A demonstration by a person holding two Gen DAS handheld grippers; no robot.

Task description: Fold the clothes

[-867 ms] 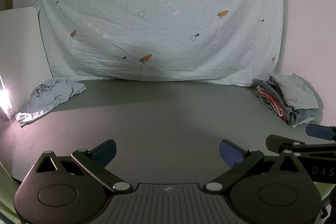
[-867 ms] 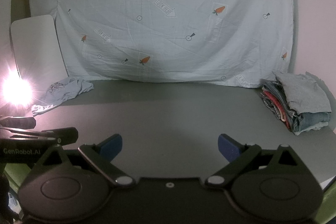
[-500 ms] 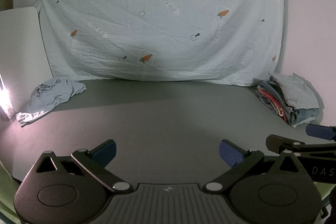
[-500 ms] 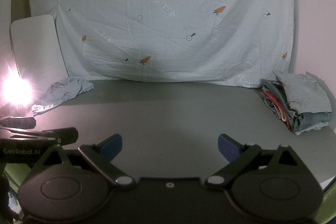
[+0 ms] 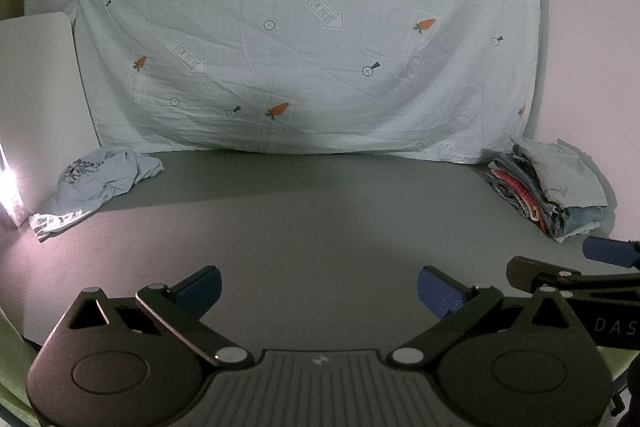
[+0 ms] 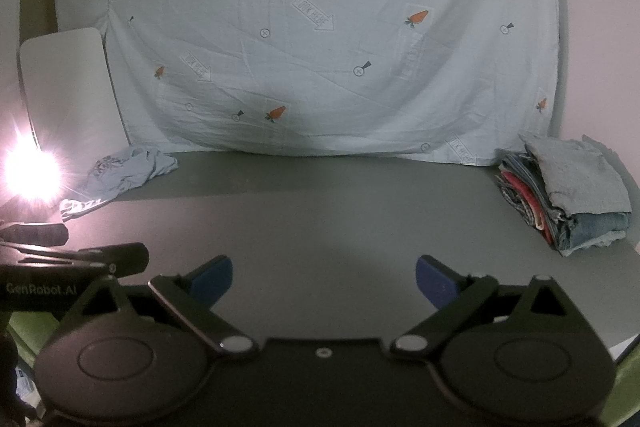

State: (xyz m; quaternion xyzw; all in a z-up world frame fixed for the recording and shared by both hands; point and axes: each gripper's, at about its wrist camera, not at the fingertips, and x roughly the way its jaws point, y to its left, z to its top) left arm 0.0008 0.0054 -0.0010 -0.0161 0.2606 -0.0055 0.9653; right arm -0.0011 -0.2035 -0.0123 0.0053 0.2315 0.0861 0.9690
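Observation:
A crumpled light blue garment (image 5: 96,183) lies at the far left of the grey table (image 5: 320,219); it also shows in the right wrist view (image 6: 120,179). A stack of folded clothes (image 5: 552,187) sits at the far right, also in the right wrist view (image 6: 568,195). My left gripper (image 5: 318,289) is open and empty over the table's near edge. My right gripper (image 6: 324,281) is open and empty beside it. Part of the right gripper (image 5: 608,255) shows in the left wrist view.
A pale carrot-print sheet (image 5: 312,39) hangs behind the table. A white board (image 5: 36,99) leans at the back left. A bright lamp (image 6: 28,175) glares at the left edge. Green chair parts (image 6: 24,327) sit below the table edge.

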